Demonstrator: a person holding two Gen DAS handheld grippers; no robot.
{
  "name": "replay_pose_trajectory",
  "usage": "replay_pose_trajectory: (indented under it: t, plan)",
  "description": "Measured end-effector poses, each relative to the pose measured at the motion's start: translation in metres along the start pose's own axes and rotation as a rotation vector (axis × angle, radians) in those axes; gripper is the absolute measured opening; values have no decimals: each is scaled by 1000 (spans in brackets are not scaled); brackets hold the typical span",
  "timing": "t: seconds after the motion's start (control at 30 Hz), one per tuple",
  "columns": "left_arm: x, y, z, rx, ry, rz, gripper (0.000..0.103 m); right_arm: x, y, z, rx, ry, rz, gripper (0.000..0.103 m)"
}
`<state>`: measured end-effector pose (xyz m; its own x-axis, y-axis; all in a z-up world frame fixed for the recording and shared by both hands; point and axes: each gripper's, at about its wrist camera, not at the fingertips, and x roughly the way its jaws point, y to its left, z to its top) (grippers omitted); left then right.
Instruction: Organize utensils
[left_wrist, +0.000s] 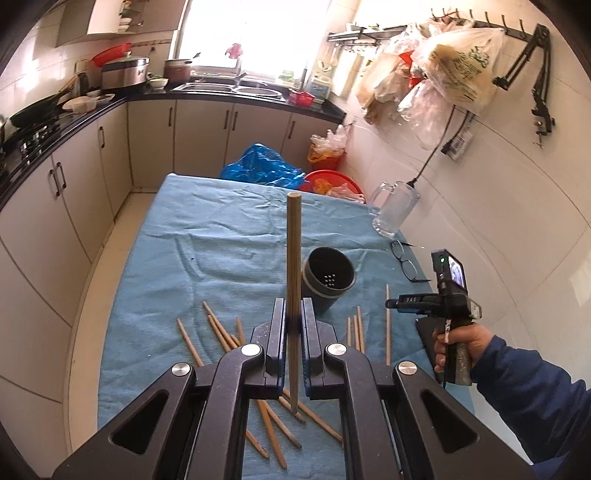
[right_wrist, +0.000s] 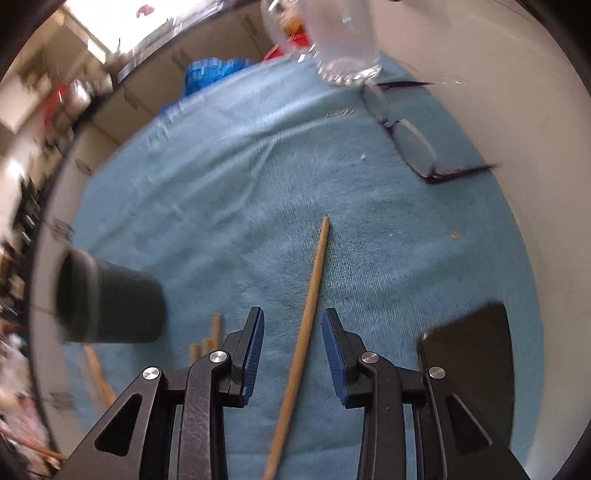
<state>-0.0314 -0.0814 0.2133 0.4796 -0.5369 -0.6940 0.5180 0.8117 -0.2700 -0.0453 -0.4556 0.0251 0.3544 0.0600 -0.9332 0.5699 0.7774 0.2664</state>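
Early still: cup (left_wrist: 328, 278) looks empty, perforated bottom visible, no chopsticks in it. Left tool (left_wrist: 294, 325) pinches one chopstick (left_wrist: 294, 258) upright, cup just ahead-right of it. Loose sticks (left_wrist: 221, 332) lie scattered under and either side of that tool on the surface (left_wrist: 207, 251). Right tool (right_wrist: 292, 332) is spread, straddling a single stick (right_wrist: 314, 280), not gripped yet. Sticks are thin wood, round, tapered; cup is dark matte plastic; surface is covered in soft blue terry cloth.
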Motion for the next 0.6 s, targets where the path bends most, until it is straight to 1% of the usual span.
replay_pose_trajectory:
  t: [0.03, 0.07, 0.1, 0.13, 0.17, 0.23, 0.3, 0.33, 0.53, 0.57, 0.6]
  plan:
    - [0, 2, 0, -6, -2, 5, 6, 4, 0, 1, 4, 5, -15, 33]
    - [0, 3, 1, -11, -4, 8, 6, 9, -2, 2, 12, 16, -18, 28]
    - [0, 4, 1, -18, -6, 11, 6, 16, -3, 1, 14, 45, -16, 12]
    - [0, 5, 2, -22, -5, 12, 6, 22, -6, -1, 20, 68, -7, 8]
    - [1, 6, 2, -26, -5, 14, 6, 20, -7, -2, 20, 45, -6, 8]
    - [3, 8, 4, -32, -2, 17, 6, 19, -7, -4, 1, 44, -4, 7]
    - [5, 7, 6, -33, 0, 14, 6, 17, -12, -9, 34, 51, 54, 7]
    - [6, 7, 7, -32, 0, 12, 6, 15, -13, -9, 41, 48, 68, 7]
    - [12, -3, 15, -10, -5, -13, 6, -44, 3, -22, -5, -70, 162, 7]
    - [14, -5, 16, -7, -6, -20, 6, -57, 7, -26, -19, -102, 187, 7]
    - [14, -7, 17, -4, -7, -25, 6, -68, 11, -28, -35, -131, 194, 7]
